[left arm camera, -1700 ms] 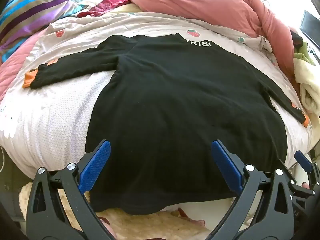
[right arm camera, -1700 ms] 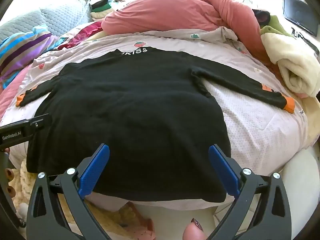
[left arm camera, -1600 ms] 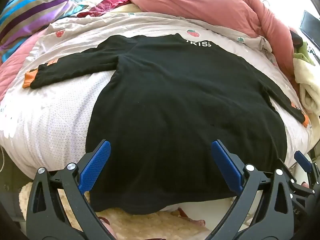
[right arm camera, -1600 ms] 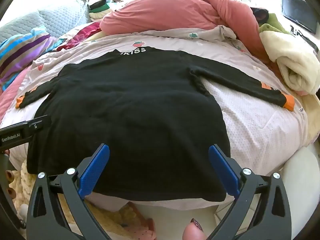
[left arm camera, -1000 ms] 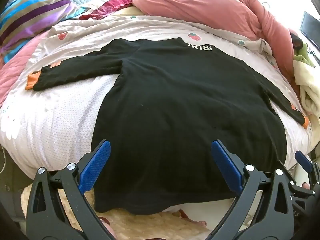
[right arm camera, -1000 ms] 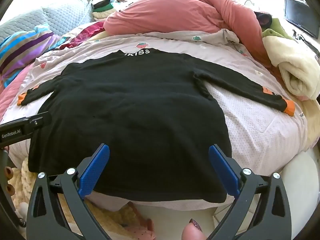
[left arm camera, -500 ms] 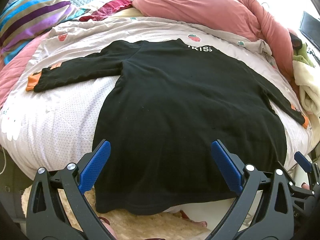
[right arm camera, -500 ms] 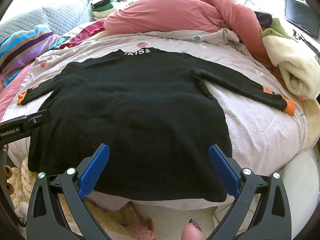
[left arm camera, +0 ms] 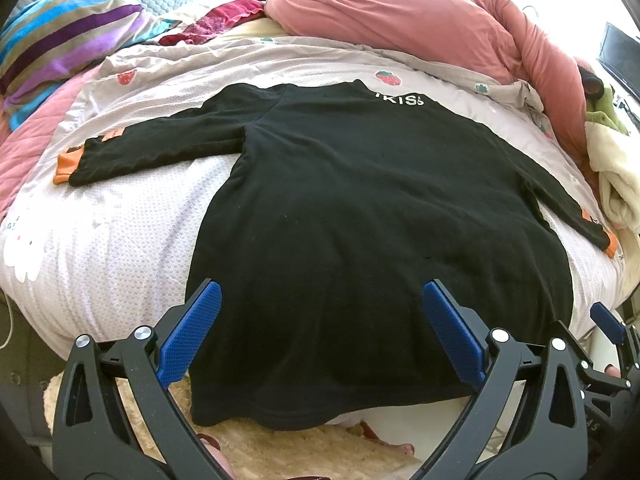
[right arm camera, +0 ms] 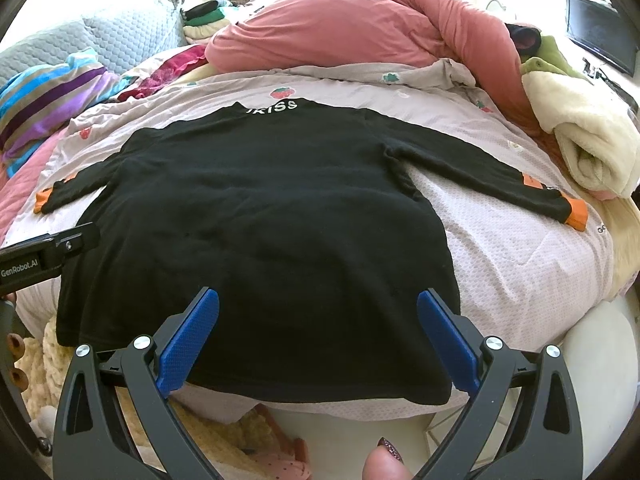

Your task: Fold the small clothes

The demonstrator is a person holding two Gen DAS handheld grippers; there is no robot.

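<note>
Since the last look, both my grippers have crept a touch forward and the top sits slightly lower in each view; nothing else has shifted.

Left view: my left gripper (left arm camera: 318,330) hangs wide open, gripping nothing, blue fingers (left arm camera: 188,334) spread over the hem. One black top (left arm camera: 360,220) lies flat on the bedspread (left arm camera: 120,248), collar away from me, both sleeves out. Its left sleeve (left arm camera: 152,152) ends in an orange cuff with bare bedspread between it and the hem. The hem droops past the bed's near edge, above a cream rug (left arm camera: 300,448). My right gripper's tip (left arm camera: 608,322) peeks in at far right. Behind: one pink duvet (left arm camera: 400,28), one striped pillow (left arm camera: 60,44).

Right view: my right gripper (right arm camera: 318,332) is open too, holding nothing, poised over the hem near the right corner. The top (right arm camera: 260,220) fills the middle; the right sleeve (right arm camera: 480,168) runs to an orange cuff near the bed's edge, with open bedspread (right arm camera: 520,260) beside it. One rolled cream blanket (right arm camera: 588,148) sits just past that cuff. My left gripper's body (right arm camera: 44,256) shows at left, beside the hem's left corner.
</note>
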